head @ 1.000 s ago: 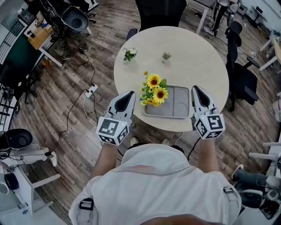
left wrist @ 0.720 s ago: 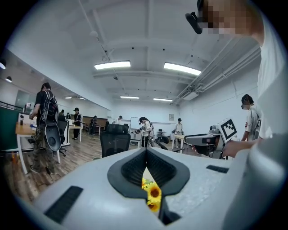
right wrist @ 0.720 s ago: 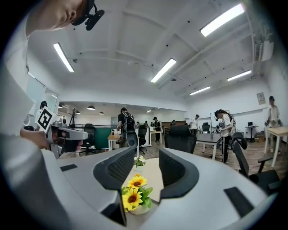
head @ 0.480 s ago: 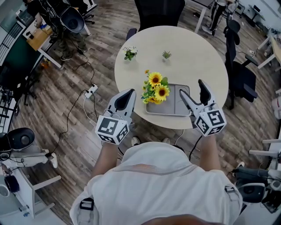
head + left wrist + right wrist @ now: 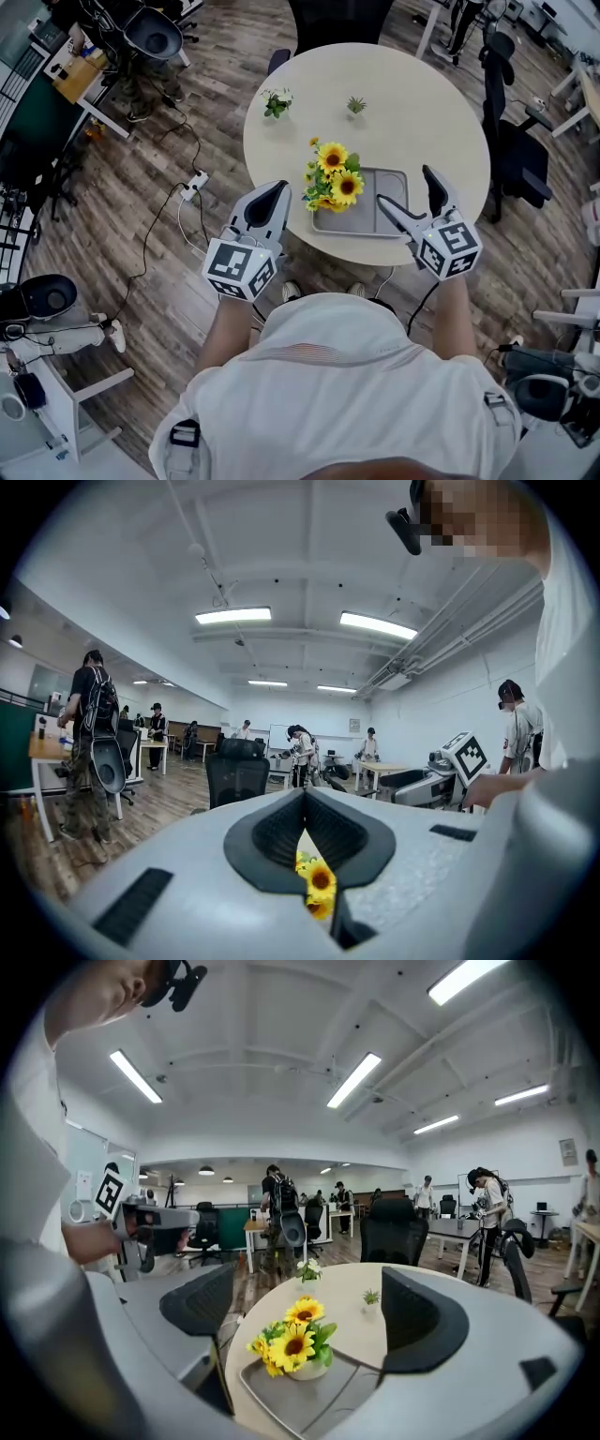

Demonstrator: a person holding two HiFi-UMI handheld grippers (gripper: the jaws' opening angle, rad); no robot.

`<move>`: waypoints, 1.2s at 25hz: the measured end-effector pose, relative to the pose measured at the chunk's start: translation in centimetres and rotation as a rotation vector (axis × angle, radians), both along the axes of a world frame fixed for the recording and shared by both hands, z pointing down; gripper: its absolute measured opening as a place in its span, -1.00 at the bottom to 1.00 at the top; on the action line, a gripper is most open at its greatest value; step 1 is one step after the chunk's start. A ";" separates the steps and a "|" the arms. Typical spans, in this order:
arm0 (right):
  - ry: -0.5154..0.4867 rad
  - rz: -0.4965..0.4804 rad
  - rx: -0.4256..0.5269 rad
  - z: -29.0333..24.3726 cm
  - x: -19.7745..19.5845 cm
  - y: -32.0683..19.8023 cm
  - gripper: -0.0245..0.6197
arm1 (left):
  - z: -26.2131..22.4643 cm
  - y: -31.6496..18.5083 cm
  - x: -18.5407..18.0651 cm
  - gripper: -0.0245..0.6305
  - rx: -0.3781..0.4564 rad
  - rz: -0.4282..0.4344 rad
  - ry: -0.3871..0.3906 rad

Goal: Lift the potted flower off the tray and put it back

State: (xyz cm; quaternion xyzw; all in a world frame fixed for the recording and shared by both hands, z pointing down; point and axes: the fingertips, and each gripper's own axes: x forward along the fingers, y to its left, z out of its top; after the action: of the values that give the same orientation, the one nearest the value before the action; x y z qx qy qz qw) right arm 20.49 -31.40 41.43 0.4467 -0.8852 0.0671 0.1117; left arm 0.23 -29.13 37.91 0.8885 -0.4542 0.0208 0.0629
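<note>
Potted flower (image 5: 330,183) is standing upright on the tray (image 5: 366,217), ahead and slightly left of my right gripper (image 5: 405,186), whose empty jaws are opening wide, while my left gripper (image 5: 268,193), jaws closed, is hovering nearer on its far side, at the round table (image 5: 412,112) in an open office.

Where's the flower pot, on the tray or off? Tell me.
On the tray: the flower pot stands upright inside its rim.

Between the fingers (image 5: 202,1307), the tray (image 5: 309,1405) looks like smooth, matt grey plastic. The table (image 5: 342,1283) beyond the fingertips is pale and smooth. The fingers' inner pads are black and ribbed.
</note>
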 end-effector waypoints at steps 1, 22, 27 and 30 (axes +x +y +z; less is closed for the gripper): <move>0.029 -0.014 -0.022 0.9 -0.1 0.0 0.54 | 0.1 0.0 0.1 -0.91 -0.006 0.000 -0.003; 0.428 -0.255 -0.392 28.9 -4.7 -6.6 0.54 | 5.0 2.2 -5.3 -0.91 -0.167 -0.202 -0.058; 0.438 -0.284 -0.430 31.6 -6.6 -8.7 0.56 | 5.7 3.1 -7.1 -0.91 -0.199 -0.264 -0.060; 0.428 -0.290 -0.436 32.4 -7.6 -9.5 0.56 | 6.2 3.7 -7.9 -0.91 -0.216 -0.294 -0.058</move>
State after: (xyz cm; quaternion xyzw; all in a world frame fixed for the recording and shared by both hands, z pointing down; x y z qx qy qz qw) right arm 12.85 -40.90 73.80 0.2859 -0.8607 0.1428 0.3962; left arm -7.67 -25.46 44.10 0.7995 -0.5760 0.0855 0.1474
